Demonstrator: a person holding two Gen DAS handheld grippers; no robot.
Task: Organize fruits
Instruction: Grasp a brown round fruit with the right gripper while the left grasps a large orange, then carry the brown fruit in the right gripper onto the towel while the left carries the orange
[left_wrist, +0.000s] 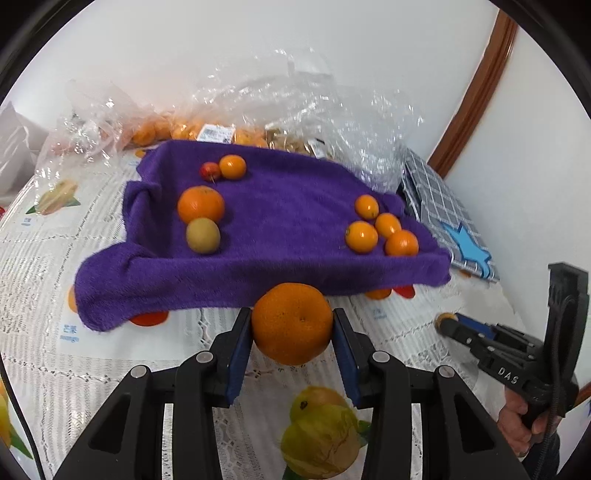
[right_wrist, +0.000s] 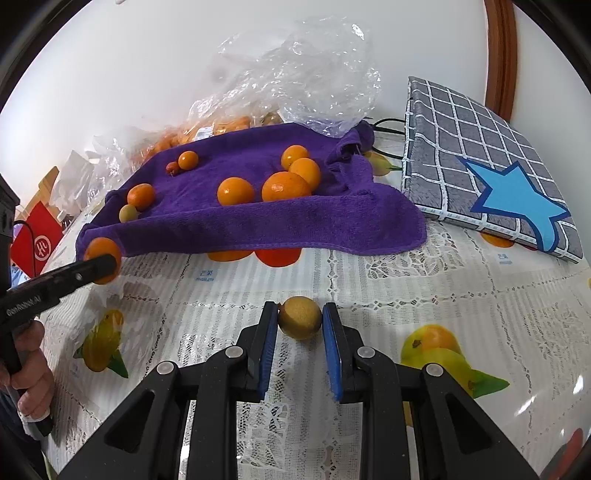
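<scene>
My left gripper (left_wrist: 292, 325) is shut on a large orange (left_wrist: 291, 323), held in front of the purple towel (left_wrist: 280, 236); it also shows in the right wrist view (right_wrist: 101, 260). My right gripper (right_wrist: 300, 319) is shut on a small yellow-green fruit (right_wrist: 299, 317) just above the tablecloth. On the towel's left lie an orange (left_wrist: 200, 204), a yellow-green fruit (left_wrist: 202, 235), a small orange (left_wrist: 232, 167) and a red fruit (left_wrist: 209, 171). Several small oranges (left_wrist: 382, 230) cluster at its right.
Crumpled clear plastic bags (left_wrist: 295, 107) with more oranges sit behind the towel against the white wall. A grey checked pad with a blue star (right_wrist: 491, 166) lies at the right. The tablecloth (right_wrist: 369, 288) has printed fruit pictures. A red box (right_wrist: 37, 243) stands far left.
</scene>
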